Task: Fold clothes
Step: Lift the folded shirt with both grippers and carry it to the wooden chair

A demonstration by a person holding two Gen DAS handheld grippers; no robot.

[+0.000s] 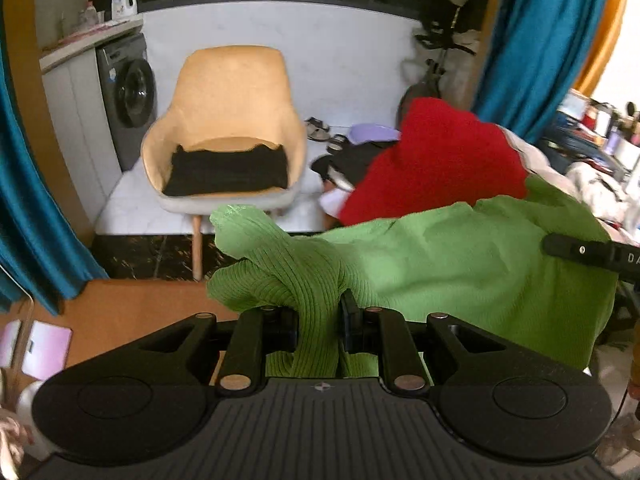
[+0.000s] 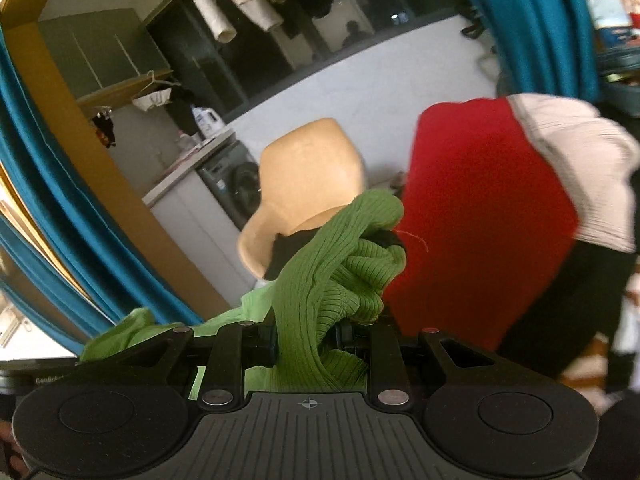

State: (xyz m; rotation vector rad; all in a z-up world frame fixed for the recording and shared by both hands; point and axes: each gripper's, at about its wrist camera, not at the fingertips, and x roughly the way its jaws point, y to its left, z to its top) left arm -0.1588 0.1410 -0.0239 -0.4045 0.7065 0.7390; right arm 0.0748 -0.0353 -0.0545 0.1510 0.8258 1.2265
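Green ribbed sweater carried between both grippers

Nearest, the left gripper (image 1: pixel 320 328) and right gripper (image 2: pixel 306 336) each clench a bunched edge of the green ribbed sweater (image 1: pixel 460 256), slung between them; beyond stand the red garment (image 1: pixel 436 160) and tan chair (image 1: pixel 232 120). Even tension should flatten it.

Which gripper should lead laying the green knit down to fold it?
Left, probably. Both the left gripper and right gripper are shut on bunched green ribbed sweater, but the left view shows the sweater's body spread beside it; the right sees only a wad.
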